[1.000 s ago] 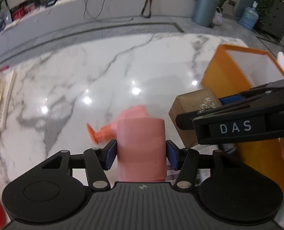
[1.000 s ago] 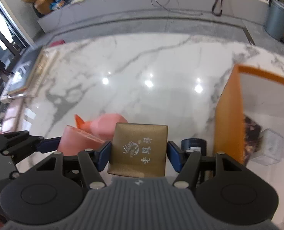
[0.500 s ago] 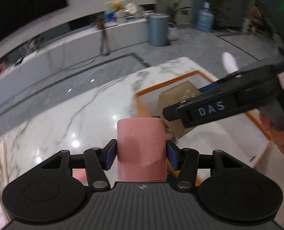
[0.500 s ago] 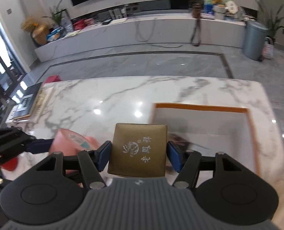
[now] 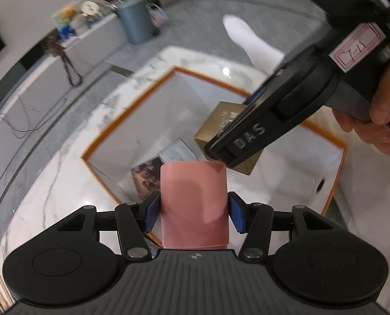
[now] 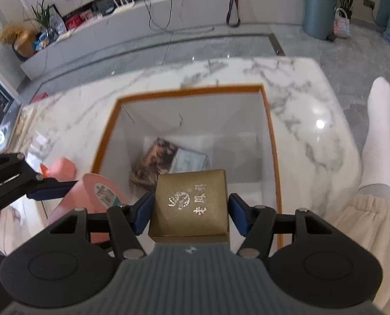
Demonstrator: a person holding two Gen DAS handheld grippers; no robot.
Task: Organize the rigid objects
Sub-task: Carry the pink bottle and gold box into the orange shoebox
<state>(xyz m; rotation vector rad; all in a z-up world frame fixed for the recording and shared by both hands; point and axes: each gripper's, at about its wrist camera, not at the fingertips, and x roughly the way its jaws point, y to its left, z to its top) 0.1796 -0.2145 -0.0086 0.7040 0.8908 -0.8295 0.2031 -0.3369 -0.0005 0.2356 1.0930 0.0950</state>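
My left gripper [image 5: 193, 210] is shut on a pink cylinder [image 5: 193, 204] and holds it above the near rim of the orange-rimmed box [image 5: 132, 110]. My right gripper [image 6: 189, 210] is shut on a gold box [image 6: 191, 204] with white characters, held over the open orange-rimmed box [image 6: 187, 92]. In the left wrist view the gold box [image 5: 221, 123] hangs over the box's inside. The pink cylinder [image 6: 100, 197] shows at the left of the right wrist view, at the box's left rim.
Inside the box lie a dark printed packet [image 6: 158, 157] and a clear case [image 6: 189, 160]. A pink bottle with an orange nozzle [image 6: 61, 168] lies on the marble table [image 6: 300, 99] left of the box. Books [image 6: 24, 128] sit at the far left edge.
Both grippers have lifted and swung over the orange-rimmed box with their objects. The views now look down into the box. The pink bottle stays on the table.
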